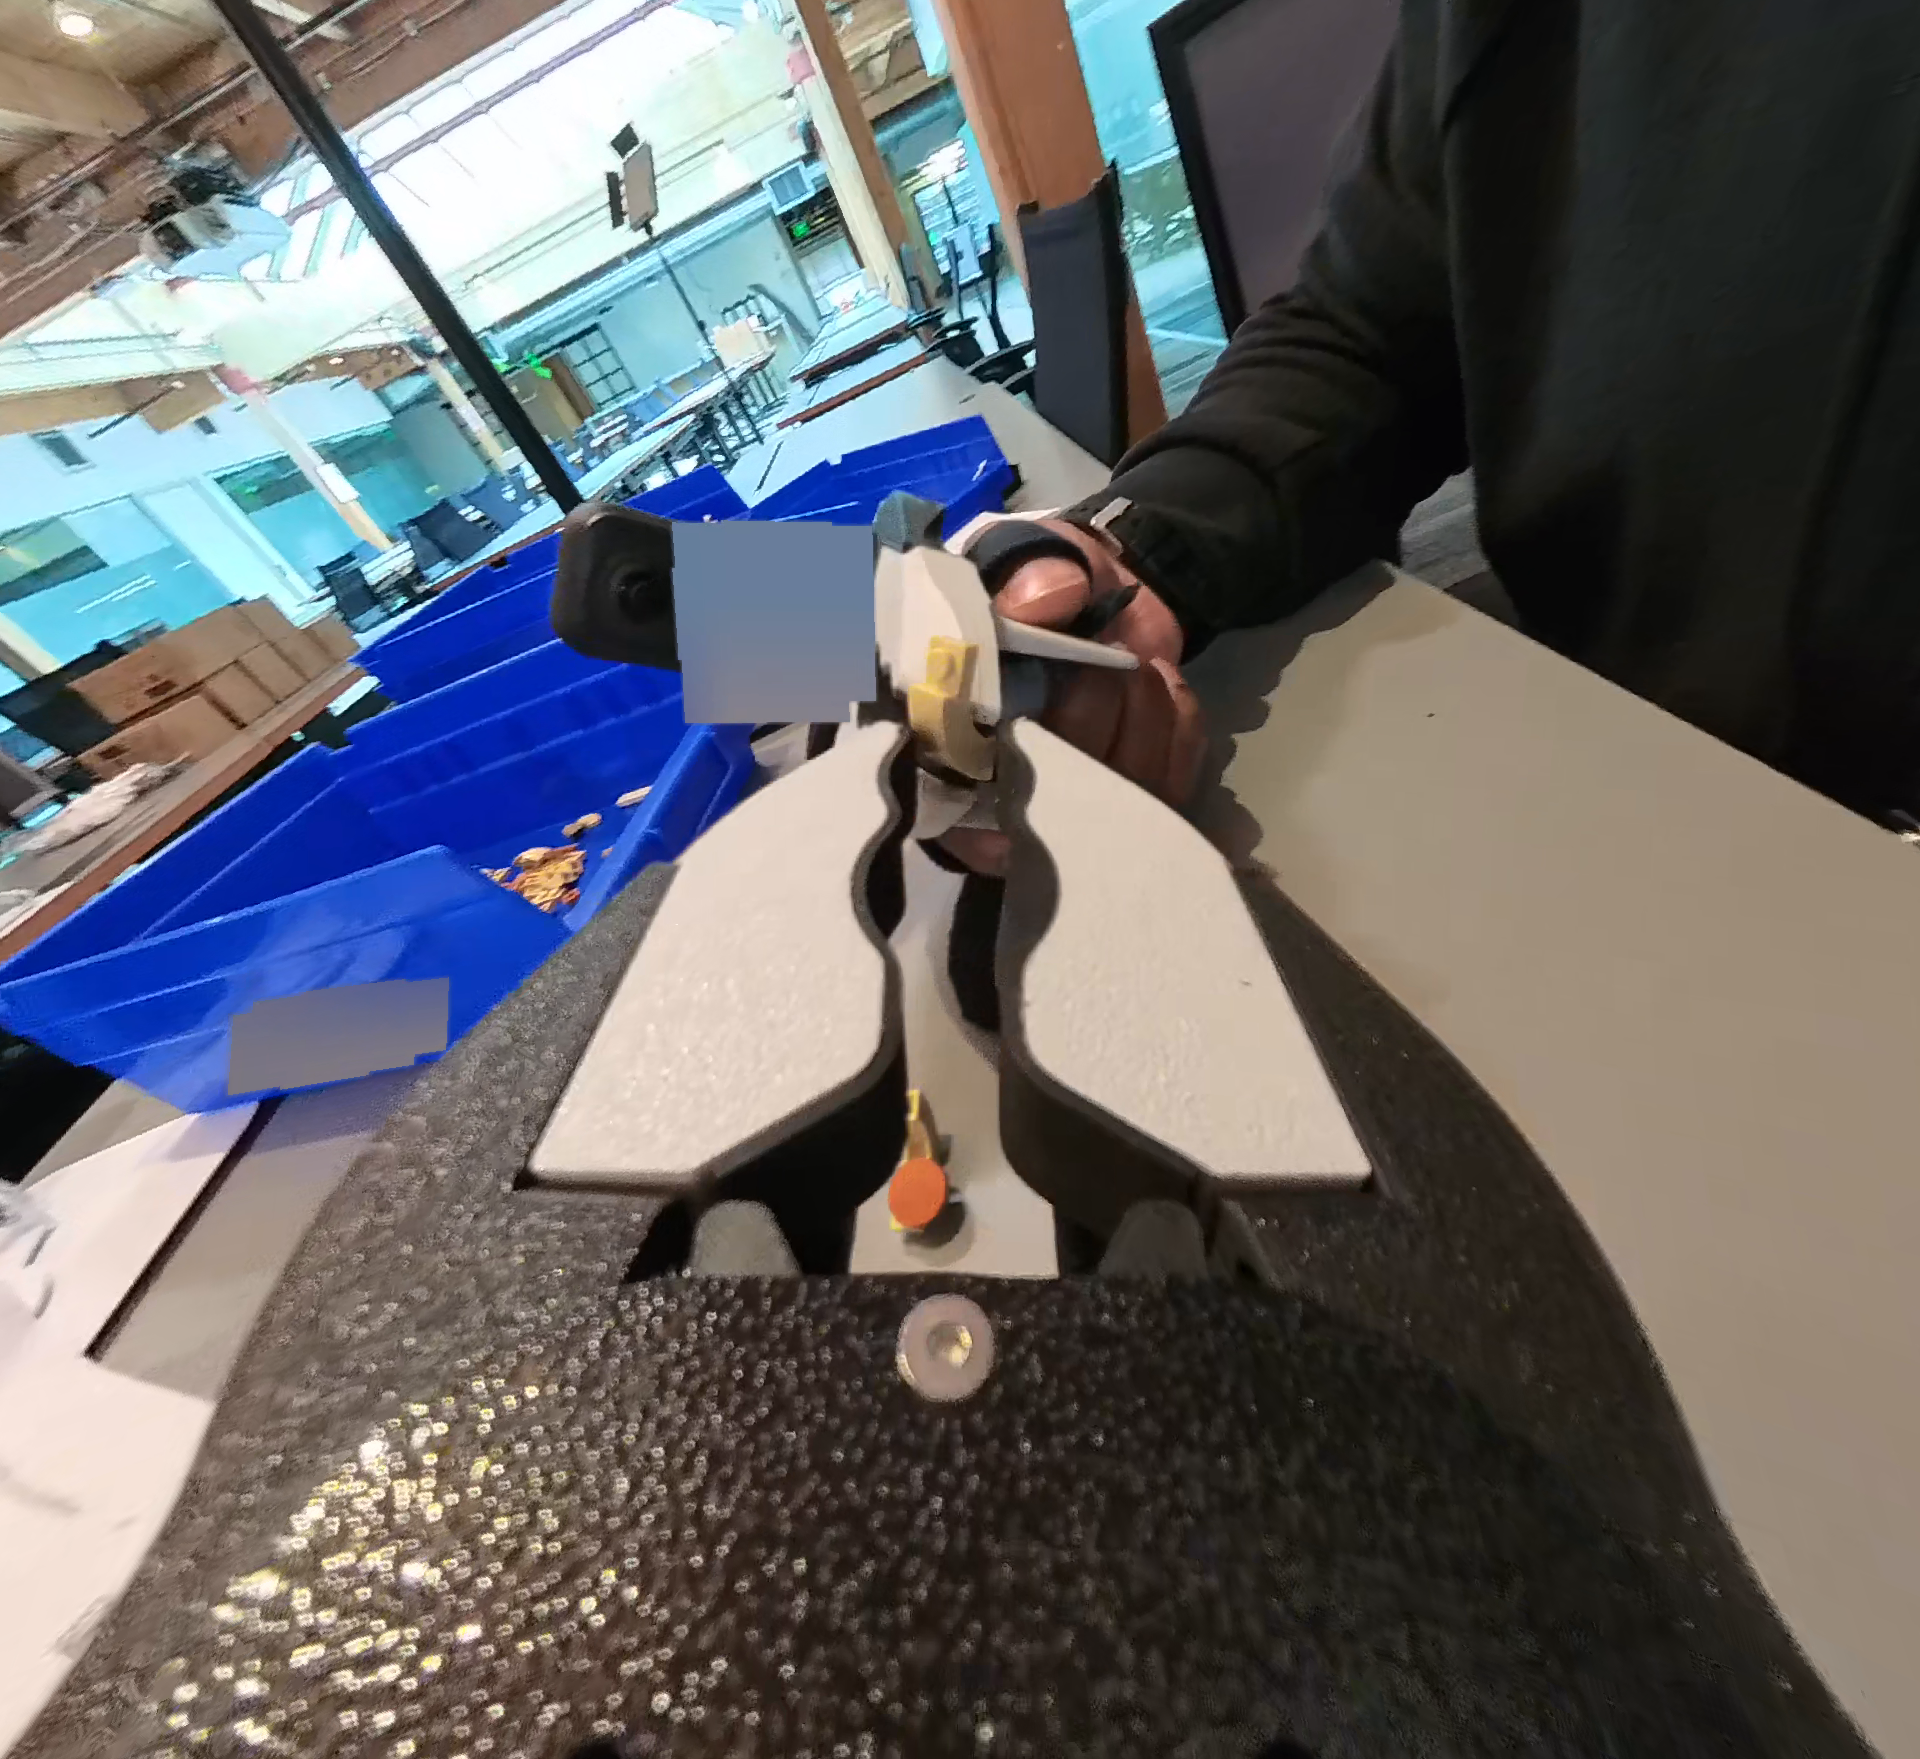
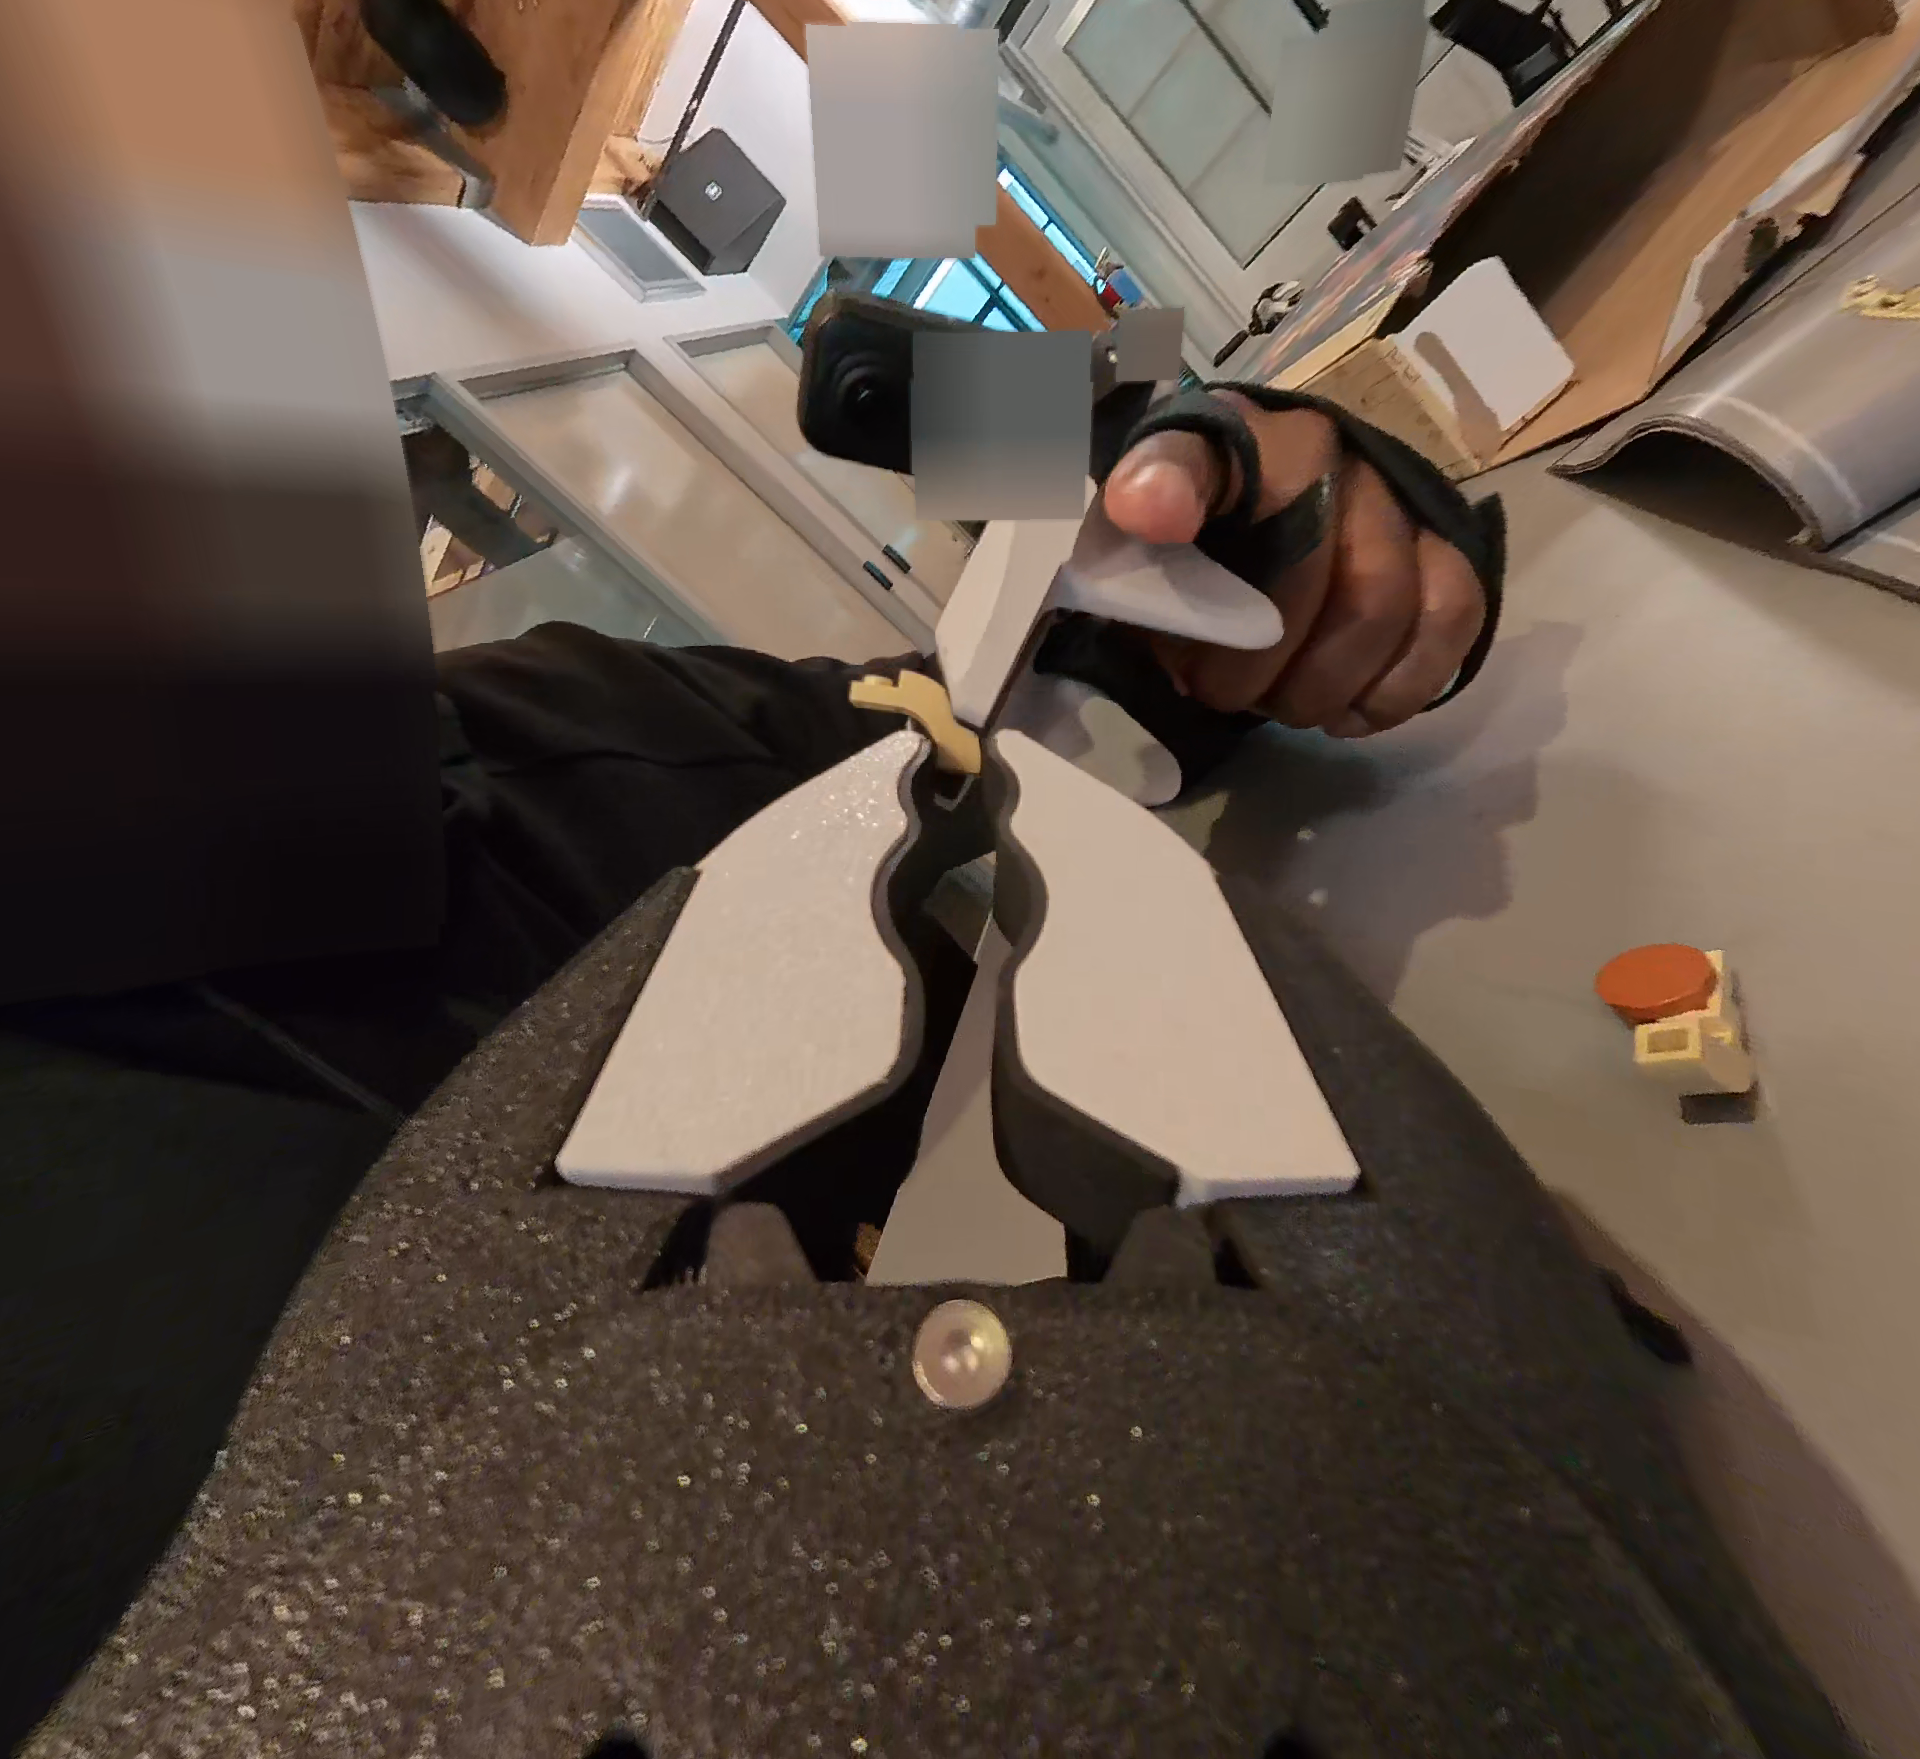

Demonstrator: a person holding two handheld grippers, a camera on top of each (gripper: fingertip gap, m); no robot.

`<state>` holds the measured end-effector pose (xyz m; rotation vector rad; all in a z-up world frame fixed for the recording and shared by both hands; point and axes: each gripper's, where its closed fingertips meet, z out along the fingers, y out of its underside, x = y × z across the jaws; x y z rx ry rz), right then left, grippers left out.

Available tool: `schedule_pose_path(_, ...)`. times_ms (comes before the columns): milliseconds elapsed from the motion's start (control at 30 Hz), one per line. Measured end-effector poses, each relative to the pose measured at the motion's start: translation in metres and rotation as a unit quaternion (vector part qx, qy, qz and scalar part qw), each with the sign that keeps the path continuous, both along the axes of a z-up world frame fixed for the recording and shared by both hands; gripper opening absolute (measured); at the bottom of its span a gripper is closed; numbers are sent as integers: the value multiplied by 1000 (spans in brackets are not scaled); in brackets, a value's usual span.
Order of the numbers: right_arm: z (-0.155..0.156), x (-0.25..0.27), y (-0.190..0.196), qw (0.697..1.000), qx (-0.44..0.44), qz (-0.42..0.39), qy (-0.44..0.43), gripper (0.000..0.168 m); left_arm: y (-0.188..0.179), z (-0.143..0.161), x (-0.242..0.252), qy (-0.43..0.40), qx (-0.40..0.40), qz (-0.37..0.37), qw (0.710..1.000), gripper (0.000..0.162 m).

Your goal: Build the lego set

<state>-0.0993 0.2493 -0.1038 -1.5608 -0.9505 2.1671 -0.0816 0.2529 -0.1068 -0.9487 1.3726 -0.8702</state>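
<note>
Left wrist view. Apparently a mid-air step: fitting or passing a part, well above the table [image 1: 1507,878]. Left gripper [image 1: 951,759] raised and pointing towards the person, tips flanking the lower end of a tan piece [image 1: 940,670]. Cannot tell whether clamped on it or merely bracketing it, with a gap showing between the tips. Facing it, the right gripper [image 1: 948,743], turned on its side, one finger above and one below the tan piece, pinching it. Right hand [image 1: 1101,670] wrapped round the handle, black sleeve [image 1: 1299,462] reaching in from the right. Through the gap between the near fingers, a small assembly [image 1: 920,1190] with an orange disc, resting on the table below. To the left, blue bins [image 1: 416,826], one with loose tan bricks [image 1: 540,873].

Right wrist view. Right gripper [image 2: 961,759] clenched on the lower end of the tan piece [image 2: 914,707], curved upper end sticking out to the left. Left gripper [image 2: 997,722] coming down onto the same spot from above, left hand [image 2: 1330,587] gripping its handle, thumb on top. Small assembly [image 2: 1673,1013] alone on the table [image 2: 1558,774], well apart to the right.

Next, probably: settle a firm hold on one side, ease off on the other, then carry the tan piece down and press it squarely onto the small assembly. Calls for steady alignment, since a thin curved part could twist between the pads.
</note>
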Motion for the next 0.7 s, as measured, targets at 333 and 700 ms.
schedule_pose_path(333, -2, 1, 15, 986, 143, -77, -34, 16, 6, 7, -9, 12, -44, -3, 999, 12)
schedule_pose_path(700, -99, 14, 61, 864, 344, -91, -356, 28, 59, -68, -47, 300, -116, 178, 930, 12)
